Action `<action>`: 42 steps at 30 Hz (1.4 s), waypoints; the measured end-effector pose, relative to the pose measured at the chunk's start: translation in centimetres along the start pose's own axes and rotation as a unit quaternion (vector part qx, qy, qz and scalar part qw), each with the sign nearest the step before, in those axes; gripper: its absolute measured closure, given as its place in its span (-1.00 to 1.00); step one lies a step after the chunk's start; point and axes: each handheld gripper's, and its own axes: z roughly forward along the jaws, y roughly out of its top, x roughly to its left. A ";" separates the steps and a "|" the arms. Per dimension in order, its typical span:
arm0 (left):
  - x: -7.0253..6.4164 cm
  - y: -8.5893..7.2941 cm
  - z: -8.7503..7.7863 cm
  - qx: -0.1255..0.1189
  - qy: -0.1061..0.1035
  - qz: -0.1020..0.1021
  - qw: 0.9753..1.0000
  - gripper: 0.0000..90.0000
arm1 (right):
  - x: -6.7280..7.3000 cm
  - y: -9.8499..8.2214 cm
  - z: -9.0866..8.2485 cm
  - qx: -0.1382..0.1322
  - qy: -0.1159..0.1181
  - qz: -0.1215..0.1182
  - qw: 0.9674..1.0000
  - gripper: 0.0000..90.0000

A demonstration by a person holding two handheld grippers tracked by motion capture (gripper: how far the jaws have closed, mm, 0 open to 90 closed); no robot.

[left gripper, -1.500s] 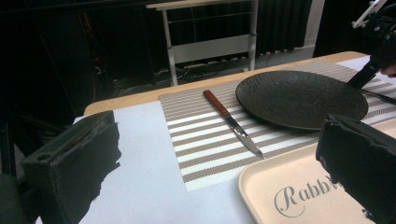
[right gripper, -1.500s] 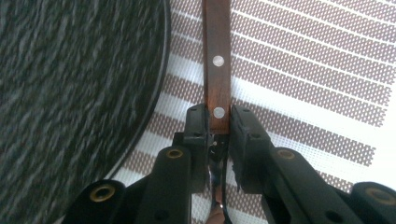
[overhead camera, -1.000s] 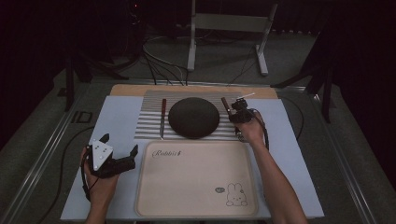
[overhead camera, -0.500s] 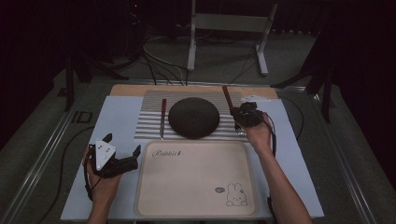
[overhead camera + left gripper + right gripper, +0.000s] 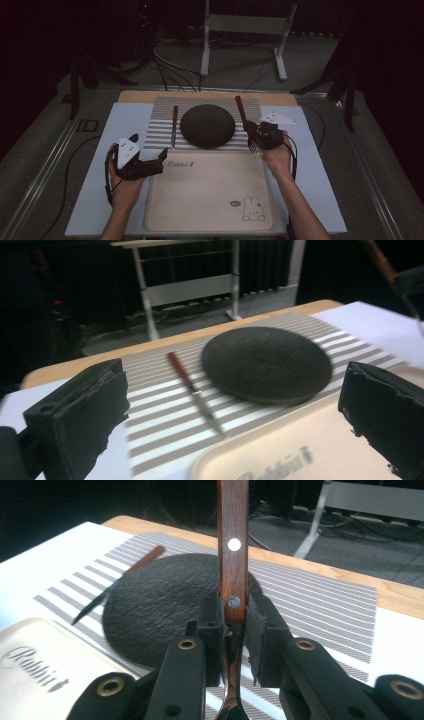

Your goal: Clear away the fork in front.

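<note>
Two rivets on wood handle (image 5: 233, 555): right gripper (image 5: 234, 625) jaws clamped; left gripper (image 5: 235, 410) jaws apart.

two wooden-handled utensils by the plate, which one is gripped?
The utensil right of the dark plate: the right tongs are shut on its wooden handle. The other utensil lies free on the striped mat, left of the plate.

Wooden-handled utensil (image 5: 232, 545): handle top cut off, head end hidden

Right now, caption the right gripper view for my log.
Right gripper clamps a wooden-handled utensil upright above the black plate on the striped mat.
</note>
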 end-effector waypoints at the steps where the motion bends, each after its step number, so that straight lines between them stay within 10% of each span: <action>1: -0.5 0.9 0.7 -0.002 -0.014 -0.006 1.000 -1.00 | 0.5 -0.3 -0.3 -0.004 0.005 -0.005 1.000 0.74; 13: -3.5 5.6 4.5 -0.015 -0.070 -0.012 0.997 -0.86 | 3.4 -1.0 -1.6 -0.026 0.020 -0.048 0.998 0.74; 29: -6.8 7.3 8.8 0.004 -0.130 -0.048 0.990 -0.74 | 5.7 -1.2 -2.3 -0.044 0.039 -0.069 0.996 0.74; 42: -8.7 7.6 10.4 0.003 -0.175 -0.065 0.982 0.03 | 7.0 -1.2 -2.6 -0.066 0.046 -0.073 0.994 0.74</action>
